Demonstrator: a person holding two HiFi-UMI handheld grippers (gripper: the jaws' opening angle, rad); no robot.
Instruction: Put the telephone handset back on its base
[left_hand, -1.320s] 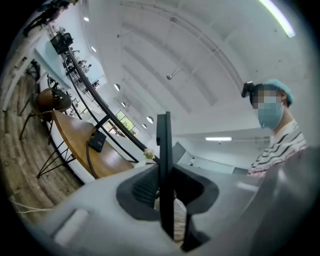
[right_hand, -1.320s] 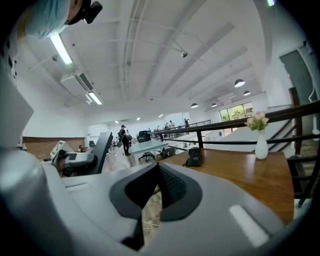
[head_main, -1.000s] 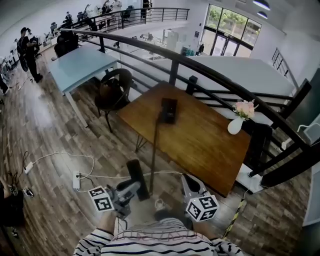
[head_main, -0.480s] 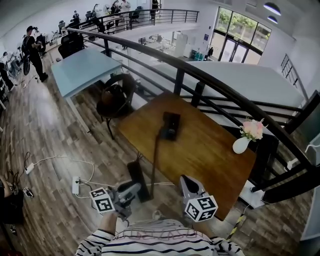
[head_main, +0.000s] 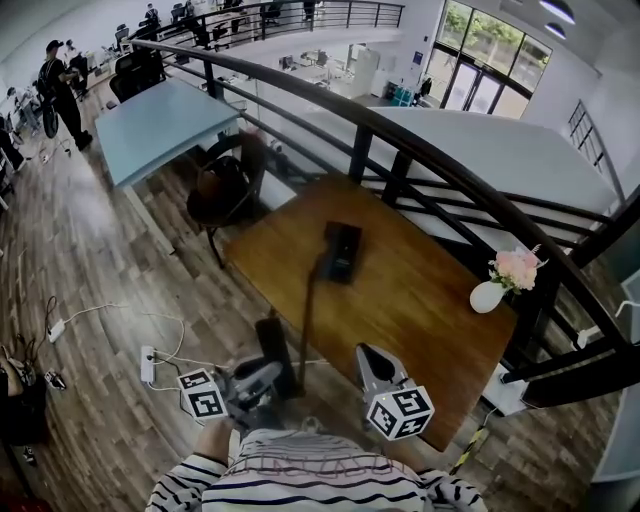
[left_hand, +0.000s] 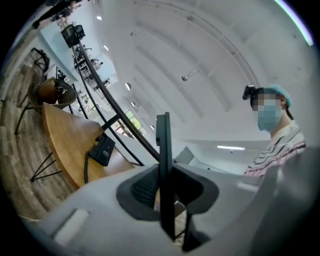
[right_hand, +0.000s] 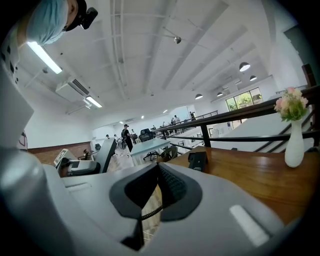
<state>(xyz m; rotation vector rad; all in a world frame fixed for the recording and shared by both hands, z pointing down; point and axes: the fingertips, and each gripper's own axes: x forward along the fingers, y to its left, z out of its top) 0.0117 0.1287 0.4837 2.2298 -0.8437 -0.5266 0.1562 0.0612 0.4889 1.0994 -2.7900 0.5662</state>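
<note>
Handset (head_main: 270, 345), probably rigid, light and slick, trailing its cord (head_main: 305, 310), is clamped mid-body in left gripper (head_main: 272, 378) fingers, lower centre; base (head_main: 341, 251) sits mid-frame on table (head_main: 420, 300); right gripper (head_main: 368, 355) fingers closed, empty

The phone base (head_main: 341, 250) sits mid-frame on the table (head_main: 420, 330), the vase (head_main: 488, 296) at the table's right edge; the handset (head_main: 272, 352) is lower centre, before the table's near edge.

Bright, even daylight (fisheye bending at edges).
</note>
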